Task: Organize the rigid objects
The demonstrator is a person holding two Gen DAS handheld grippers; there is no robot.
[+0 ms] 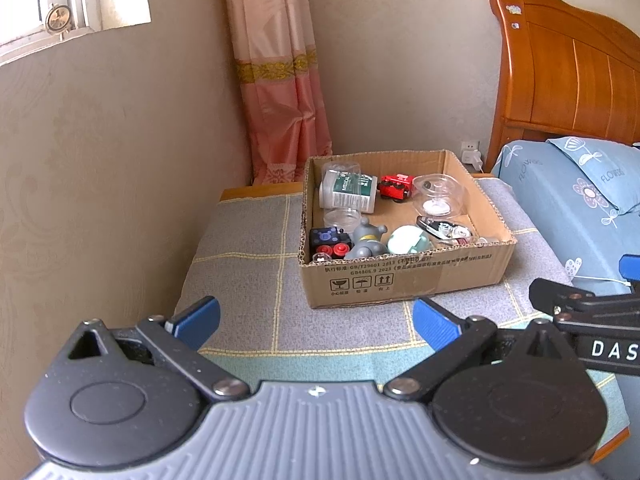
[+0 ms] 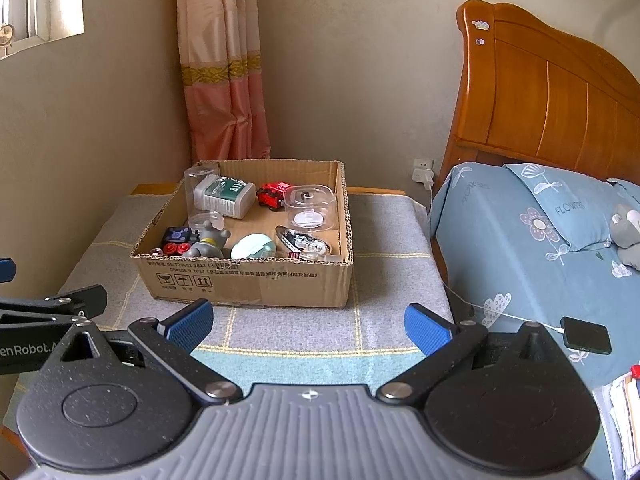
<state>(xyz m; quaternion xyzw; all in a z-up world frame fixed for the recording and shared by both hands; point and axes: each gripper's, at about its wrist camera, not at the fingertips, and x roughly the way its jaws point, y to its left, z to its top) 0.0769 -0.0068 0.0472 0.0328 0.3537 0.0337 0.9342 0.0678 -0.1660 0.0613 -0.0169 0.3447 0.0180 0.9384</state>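
Observation:
An open cardboard box sits on a cloth-covered table. Inside lie a white bottle with a green label, a red toy car, a clear plastic container, a grey figurine, a black toy with red wheels, a pale green round case and a small toy shoe. My left gripper and right gripper both hover open in front of the box, holding nothing.
A bed with blue floral bedding and a wooden headboard stands right of the table. A black phone on a cable lies on the bed. A pink curtain and wall lie behind the box.

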